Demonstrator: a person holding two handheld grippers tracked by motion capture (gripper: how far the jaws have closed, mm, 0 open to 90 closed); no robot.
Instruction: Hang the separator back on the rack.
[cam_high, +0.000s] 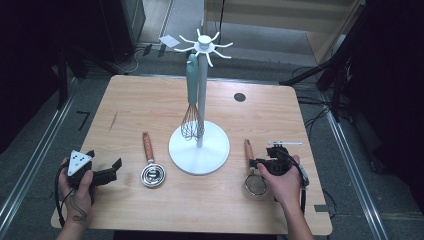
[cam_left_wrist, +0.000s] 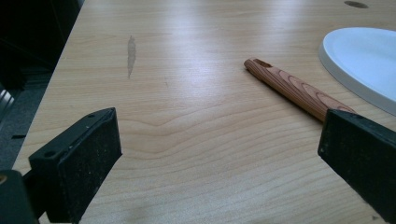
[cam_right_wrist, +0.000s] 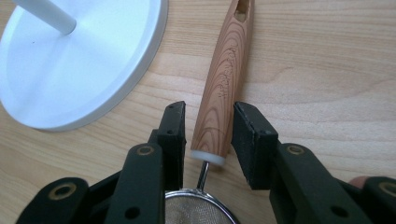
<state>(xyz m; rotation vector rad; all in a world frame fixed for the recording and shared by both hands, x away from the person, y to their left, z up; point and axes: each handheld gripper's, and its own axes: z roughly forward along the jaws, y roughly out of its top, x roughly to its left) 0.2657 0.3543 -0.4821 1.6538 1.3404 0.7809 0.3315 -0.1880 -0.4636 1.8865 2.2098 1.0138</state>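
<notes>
Right hand-held gripper (cam_high: 256, 164) sits at the near right of the tabletop (cam_high: 150, 97) in the high view, over the sieve (cam_high: 255, 184), whose wooden handle runs away from the person. Left hand-held gripper (cam_high: 118, 167) rests at the near left with its jaws spread, pointing towards a metal scoop (cam_high: 153, 175) with a wooden handle. Between scoop and sieve stands a white rack (cam_high: 200, 152) on a round base, and a teal-handled whisk (cam_high: 192, 107) hangs from one of its top hooks. A dark round plug (cam_high: 240, 97) lies in the far right of the tabletop.

From the left gripper view, the left hand-held gripper (cam_left_wrist: 219, 140) holds nothing; bare wood lies between its jaws. The scoop's handle (cam_left_wrist: 294, 88) runs behind the right jaw, and the rack's base (cam_left_wrist: 364, 60) shows beyond it.

From the right gripper view, the right hand-held gripper (cam_right_wrist: 209, 126) straddles the sieve's handle (cam_right_wrist: 226, 79) near its white collar. Its jaws are parted, with a gap on either side, so they do not pinch it. The mesh bowl (cam_right_wrist: 196, 210) lies between the gripper's arms, and the rack's base (cam_right_wrist: 93, 65) sits just to the left.
</notes>
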